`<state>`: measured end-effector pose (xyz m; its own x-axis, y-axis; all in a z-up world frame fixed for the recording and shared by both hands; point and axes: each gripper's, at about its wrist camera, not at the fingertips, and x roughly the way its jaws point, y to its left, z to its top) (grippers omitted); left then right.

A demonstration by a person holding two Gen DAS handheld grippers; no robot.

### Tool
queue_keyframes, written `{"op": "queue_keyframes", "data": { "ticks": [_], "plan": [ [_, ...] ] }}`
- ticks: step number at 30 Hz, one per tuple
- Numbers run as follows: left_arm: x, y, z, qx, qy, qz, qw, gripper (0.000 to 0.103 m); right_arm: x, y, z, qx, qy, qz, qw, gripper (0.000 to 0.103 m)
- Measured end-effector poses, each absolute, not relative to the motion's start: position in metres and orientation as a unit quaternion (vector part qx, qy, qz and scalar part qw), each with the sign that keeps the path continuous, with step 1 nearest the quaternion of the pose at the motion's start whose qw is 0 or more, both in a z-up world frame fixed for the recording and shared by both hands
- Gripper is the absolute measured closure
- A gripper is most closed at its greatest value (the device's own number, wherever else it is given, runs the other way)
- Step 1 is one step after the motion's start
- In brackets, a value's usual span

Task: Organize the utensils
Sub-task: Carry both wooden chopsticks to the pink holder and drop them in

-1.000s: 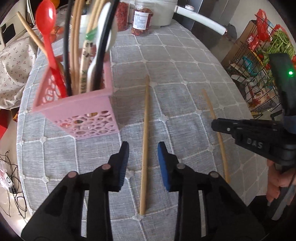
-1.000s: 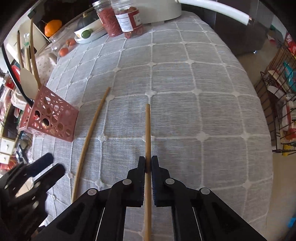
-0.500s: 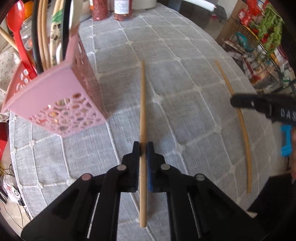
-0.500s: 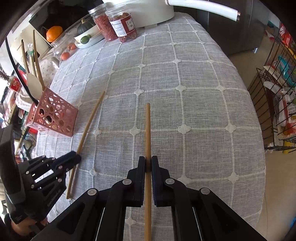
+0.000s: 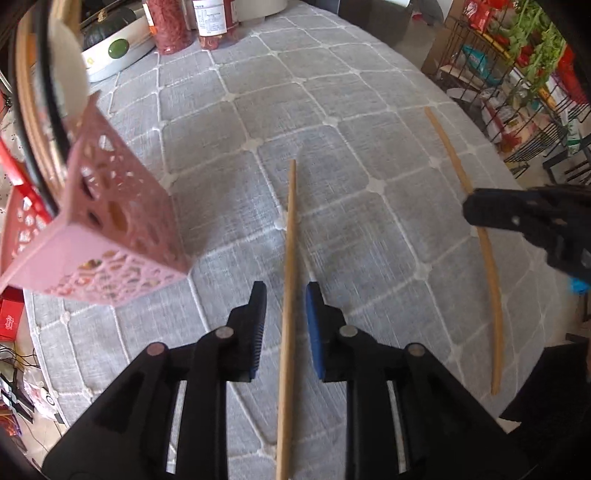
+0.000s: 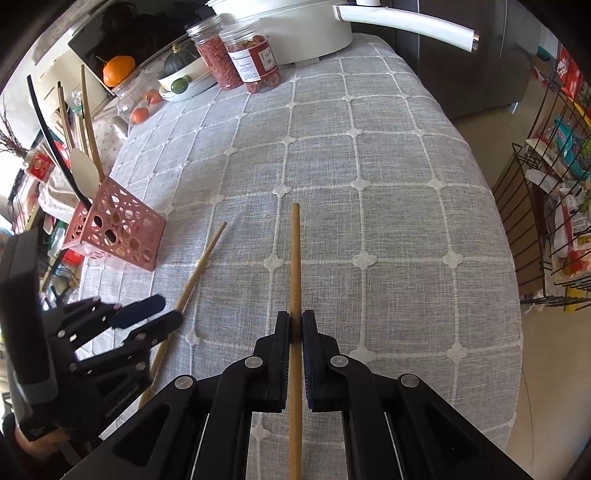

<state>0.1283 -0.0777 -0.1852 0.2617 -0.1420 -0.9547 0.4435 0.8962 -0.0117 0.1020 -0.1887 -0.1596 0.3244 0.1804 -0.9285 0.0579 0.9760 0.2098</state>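
On a table [image 6: 406, 184] under a checked cloth, two chopsticks sit lengthwise at centre frame. One chopstick [image 5: 290, 277] runs between the opening jaws of the left gripper [image 5: 285, 325], untouched by either pad. The other chopstick [image 6: 295, 280] is clamped in the right gripper [image 6: 294, 332]. A utensil basket [image 6: 114, 232] stands at left with spoons and sticks in it. Jars [image 6: 236, 59] and what appears to be a pan [image 6: 295, 26] line the top edge.

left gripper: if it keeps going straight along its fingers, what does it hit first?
Likely the grey tablecloth. The left gripper points steeply down; its jaws are opening, pads clear of the chopstick between them. The pink utensil holder sits off to the side. Depth unclear.
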Motion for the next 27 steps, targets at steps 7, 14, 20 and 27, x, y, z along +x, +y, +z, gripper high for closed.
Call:
{"op": "queue_keyframes", "data": {
  "ticks": [7,14,20,27],
  "plan": [
    [0.130,-0.080,-0.188,0.124,0.581,-0.170,0.786,0.095,0.098,-0.190,-0.151,0.105,0.568,0.040,0.815,0.097],
    [0.104,-0.075,-0.148,0.120,0.530,-0.190,0.818,0.095,0.092,-0.186,-0.134,0.097,0.545,0.042,0.832,0.097],
    [0.079,-0.065,-0.092,0.091,0.461,-0.212,0.857,0.095,0.082,-0.181,-0.098,0.102,0.500,0.059,0.858,0.097],
    [0.059,-0.024,-0.034,0.028,0.381,-0.214,0.899,0.095,0.067,-0.169,-0.056,0.093,0.436,0.080,0.891,0.097]
  ]
}}
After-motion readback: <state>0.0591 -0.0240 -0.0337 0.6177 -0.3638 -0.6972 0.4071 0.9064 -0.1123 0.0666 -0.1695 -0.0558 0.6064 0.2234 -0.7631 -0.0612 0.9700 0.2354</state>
